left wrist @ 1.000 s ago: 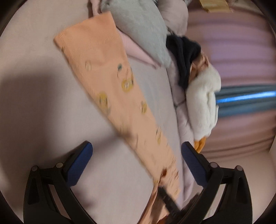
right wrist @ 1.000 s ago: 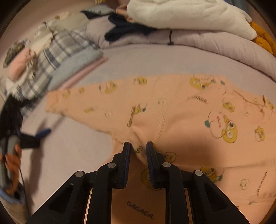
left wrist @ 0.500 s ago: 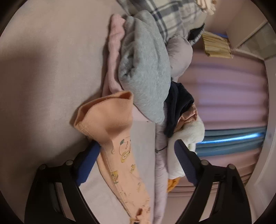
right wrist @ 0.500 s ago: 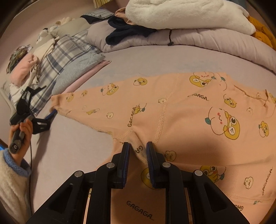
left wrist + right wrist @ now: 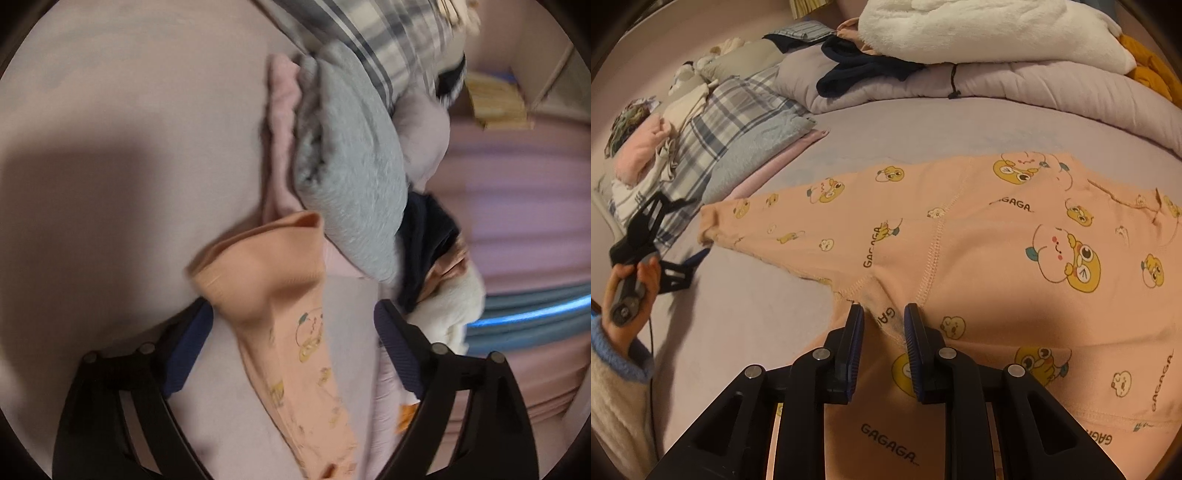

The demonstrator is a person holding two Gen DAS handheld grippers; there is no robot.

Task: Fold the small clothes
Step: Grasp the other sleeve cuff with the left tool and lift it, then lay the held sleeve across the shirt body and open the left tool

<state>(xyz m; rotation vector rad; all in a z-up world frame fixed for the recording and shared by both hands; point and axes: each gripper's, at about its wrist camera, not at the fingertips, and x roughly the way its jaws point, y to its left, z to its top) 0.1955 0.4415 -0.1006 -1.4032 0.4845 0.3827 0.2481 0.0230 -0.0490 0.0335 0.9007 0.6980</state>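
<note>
One peach shirt (image 5: 979, 258), two grippers

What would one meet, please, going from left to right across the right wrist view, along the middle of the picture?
Person's hand → left gripper → sleeve cuff → peach shirt.

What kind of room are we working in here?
Most likely a bedroom: the peach shirt lies spread on a bed sheet, with a rolled lilac duvet behind it and stacks of folded clothes alongside.
</note>
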